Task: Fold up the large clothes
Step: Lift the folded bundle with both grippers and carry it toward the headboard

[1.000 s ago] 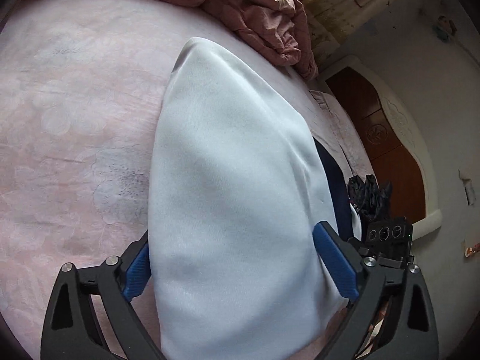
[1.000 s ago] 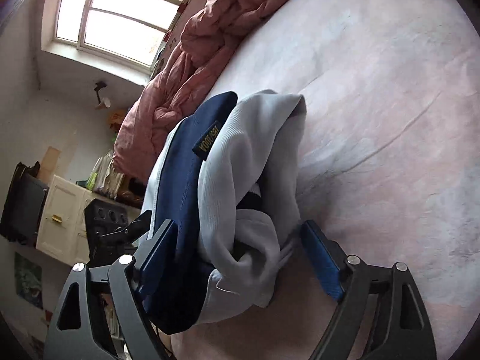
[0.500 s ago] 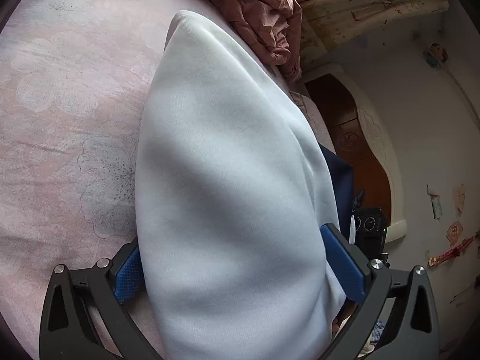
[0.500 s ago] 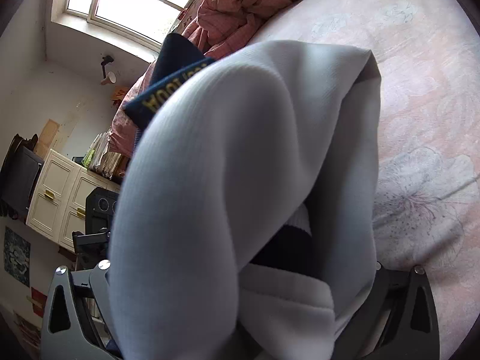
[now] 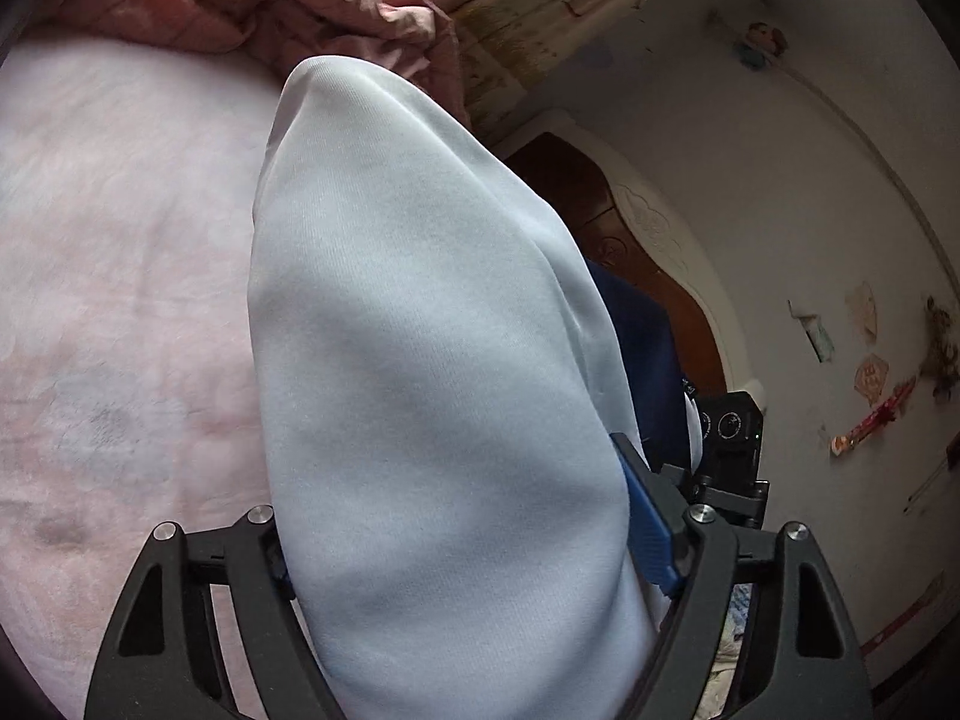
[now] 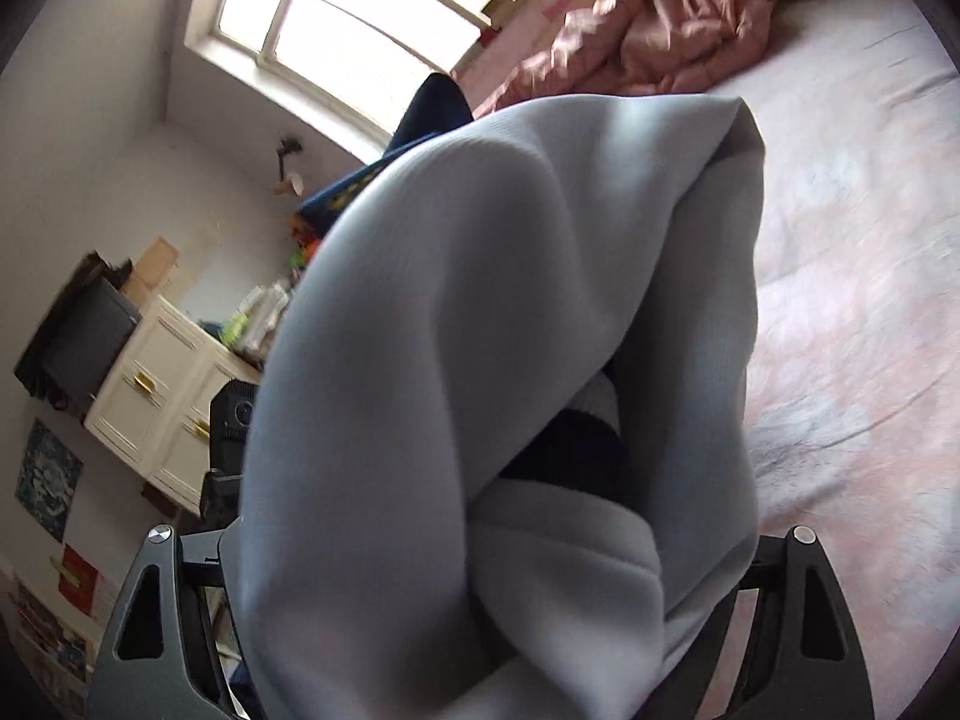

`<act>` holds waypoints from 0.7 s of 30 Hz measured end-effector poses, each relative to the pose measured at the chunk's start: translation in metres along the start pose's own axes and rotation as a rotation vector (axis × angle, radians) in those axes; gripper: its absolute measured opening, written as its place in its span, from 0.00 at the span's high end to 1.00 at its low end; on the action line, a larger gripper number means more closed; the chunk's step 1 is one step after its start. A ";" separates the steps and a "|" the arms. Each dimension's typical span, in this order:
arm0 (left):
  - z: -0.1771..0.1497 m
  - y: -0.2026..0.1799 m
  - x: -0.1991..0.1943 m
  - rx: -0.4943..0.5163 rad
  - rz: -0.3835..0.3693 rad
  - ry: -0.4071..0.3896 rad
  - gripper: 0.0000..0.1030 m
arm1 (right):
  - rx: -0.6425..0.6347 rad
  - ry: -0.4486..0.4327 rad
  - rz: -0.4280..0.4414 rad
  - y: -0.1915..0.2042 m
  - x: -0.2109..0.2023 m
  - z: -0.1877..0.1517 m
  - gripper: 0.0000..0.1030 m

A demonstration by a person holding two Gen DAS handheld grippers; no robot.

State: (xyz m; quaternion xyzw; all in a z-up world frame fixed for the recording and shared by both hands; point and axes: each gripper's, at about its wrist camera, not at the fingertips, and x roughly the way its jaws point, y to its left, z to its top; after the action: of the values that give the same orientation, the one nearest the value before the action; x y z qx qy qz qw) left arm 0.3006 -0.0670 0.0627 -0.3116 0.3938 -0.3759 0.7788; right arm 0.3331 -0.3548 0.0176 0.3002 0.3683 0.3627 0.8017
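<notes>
From your left wrist camera, your left gripper [image 5: 462, 546] has the pale blue sweatshirt [image 5: 420, 360] bundled thick between its fingers, and the jaws are closing on it — the blue pad [image 5: 648, 534] on the right side presses against the cloth, while the other pad is mostly hidden under it. The garment rises in a tall fold away from the camera, above the pink bedsheet [image 5: 120, 300]. A dark navy part [image 5: 648, 360] shows at its right edge, and beyond that sits your other gripper's camera housing [image 5: 729, 426]. A crumpled pink quilt [image 5: 270, 6] lies at the far end of the bed.

From your right wrist camera, your right gripper [image 6: 480, 570] is closing too, with the sweatshirt [image 6: 450, 330] filling the gap; its pads are buried in cloth, so you cannot tell how firmly they press. The bedsheet [image 6: 852, 300] spreads to the right, a window [image 6: 360, 18] and a white cabinet [image 6: 162, 408] stand to the left.
</notes>
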 end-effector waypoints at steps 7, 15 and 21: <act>0.028 -0.129 0.087 0.166 -0.117 0.067 0.23 | 0.009 -0.187 -0.091 0.010 -0.135 0.040 0.16; 0.044 -0.255 0.244 0.275 -0.290 0.184 0.23 | 0.046 -0.394 -0.261 -0.031 -0.319 0.085 0.16; 0.038 -0.290 0.371 0.290 -0.301 0.288 0.22 | 0.147 -0.515 -0.342 -0.112 -0.407 0.093 0.16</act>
State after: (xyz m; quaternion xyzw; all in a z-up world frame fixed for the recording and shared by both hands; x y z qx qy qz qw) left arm 0.3854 -0.5200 0.1679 -0.1952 0.3917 -0.5808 0.6864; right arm 0.2591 -0.7634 0.1364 0.3729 0.2236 0.1070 0.8941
